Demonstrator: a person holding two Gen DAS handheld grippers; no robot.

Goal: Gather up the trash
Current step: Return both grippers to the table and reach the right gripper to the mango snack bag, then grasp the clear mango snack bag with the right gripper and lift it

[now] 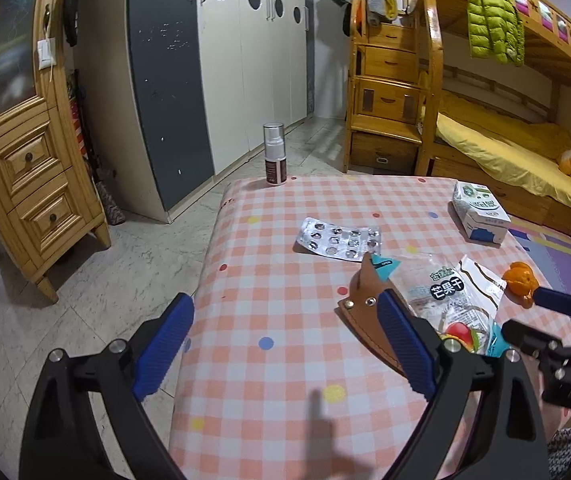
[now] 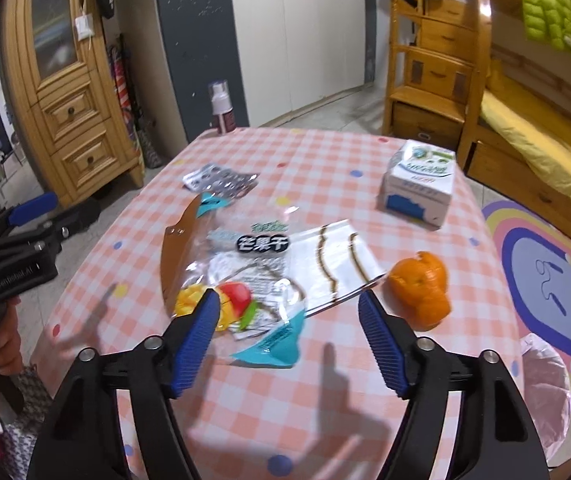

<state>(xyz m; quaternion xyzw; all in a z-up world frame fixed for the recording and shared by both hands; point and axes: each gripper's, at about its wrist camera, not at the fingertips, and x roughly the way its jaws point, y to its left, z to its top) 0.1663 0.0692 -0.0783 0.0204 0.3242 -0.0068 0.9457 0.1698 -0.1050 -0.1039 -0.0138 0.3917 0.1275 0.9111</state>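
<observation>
On the pink checked tablecloth (image 2: 325, 160) lie a clear mango snack wrapper (image 2: 269, 264), an orange peel (image 2: 419, 288), a silver blister pack (image 2: 221, 180) and a white carton (image 2: 419, 188). My right gripper (image 2: 288, 297) is open just over the wrapper's near end, and its pads do not press on it. The peel sits just right of its right finger. My left gripper (image 1: 285, 300) is open over bare cloth at the table's left side, nothing between its fingers. The blister pack (image 1: 339, 240) lies ahead of it, the wrapper (image 1: 445, 296) to its right.
A brown leather sheath (image 2: 175, 248) lies under the wrapper's left edge. A spray bottle (image 1: 274, 154) stands at the table's far corner. A bin lined with a pink bag (image 2: 545, 392) stands on the floor at the right. Wardrobe, wooden cabinet and bunk bed surround the table.
</observation>
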